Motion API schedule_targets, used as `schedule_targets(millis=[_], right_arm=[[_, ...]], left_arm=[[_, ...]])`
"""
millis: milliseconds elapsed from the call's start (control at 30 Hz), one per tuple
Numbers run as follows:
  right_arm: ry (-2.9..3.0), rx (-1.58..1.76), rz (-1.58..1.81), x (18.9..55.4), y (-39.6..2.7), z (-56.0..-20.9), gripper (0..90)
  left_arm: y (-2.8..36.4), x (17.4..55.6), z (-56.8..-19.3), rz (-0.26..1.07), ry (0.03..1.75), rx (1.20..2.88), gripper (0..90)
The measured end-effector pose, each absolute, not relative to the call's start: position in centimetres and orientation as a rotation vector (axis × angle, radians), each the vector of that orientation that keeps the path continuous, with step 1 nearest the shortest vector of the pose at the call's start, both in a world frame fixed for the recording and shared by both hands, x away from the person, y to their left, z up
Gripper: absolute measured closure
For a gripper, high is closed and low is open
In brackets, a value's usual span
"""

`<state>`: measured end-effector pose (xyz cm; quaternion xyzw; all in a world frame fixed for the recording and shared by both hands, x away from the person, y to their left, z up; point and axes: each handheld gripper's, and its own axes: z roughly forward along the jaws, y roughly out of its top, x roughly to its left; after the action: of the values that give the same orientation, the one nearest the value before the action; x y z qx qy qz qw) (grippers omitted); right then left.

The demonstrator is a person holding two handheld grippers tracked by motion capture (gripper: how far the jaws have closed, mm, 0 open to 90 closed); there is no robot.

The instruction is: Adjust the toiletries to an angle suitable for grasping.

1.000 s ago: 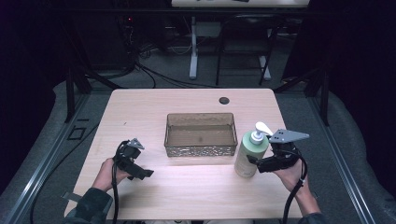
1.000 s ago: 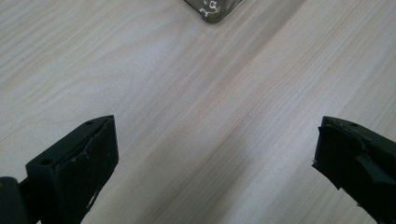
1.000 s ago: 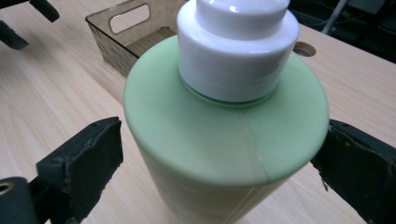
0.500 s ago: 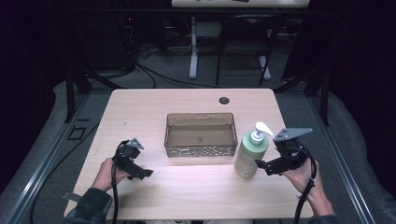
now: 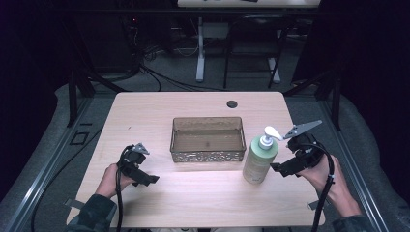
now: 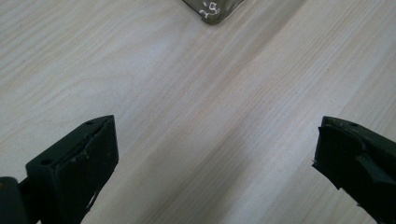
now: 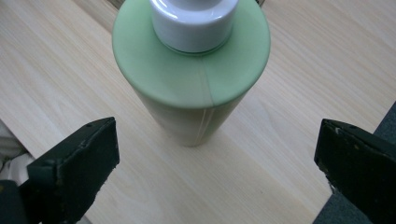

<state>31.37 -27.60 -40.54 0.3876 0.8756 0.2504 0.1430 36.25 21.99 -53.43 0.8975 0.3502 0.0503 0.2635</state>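
Observation:
A pale green pump bottle (image 5: 258, 162) with a white pump head stands upright on the wooden table (image 5: 203, 203), just right of a brown see-through tray (image 5: 208, 140). My right gripper (image 5: 283, 168) sits open close to the bottle's right side, apart from it. In the right gripper view the bottle (image 7: 196, 84) stands ahead of the wide-apart jaws, with the gripper (image 7: 217, 172) empty. My left gripper (image 5: 145, 178) rests open near the table's front left. In the left gripper view it (image 6: 215, 172) spans bare wood, with a corner of the tray (image 6: 212, 9) ahead.
A small dark round cable hole (image 5: 232, 104) lies near the table's far edge. Metal rails (image 5: 34, 193) run along both sides of the table, with the right table edge close to my right hand. Dark desks and cables stand beyond the table.
My right gripper has drawn back to the right from the bottle, which stays standing in place. The left gripper has not moved.

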Motion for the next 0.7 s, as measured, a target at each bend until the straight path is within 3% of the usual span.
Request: schedule_targets(millis=[700], right_arm=[[2.646, 1.035, 0.496, 33.5, -25.9, -35.4, 0.0]], left_arm=[[21.9, 36.2, -53.5, 0.134, 0.948, 2.426, 0.0]])
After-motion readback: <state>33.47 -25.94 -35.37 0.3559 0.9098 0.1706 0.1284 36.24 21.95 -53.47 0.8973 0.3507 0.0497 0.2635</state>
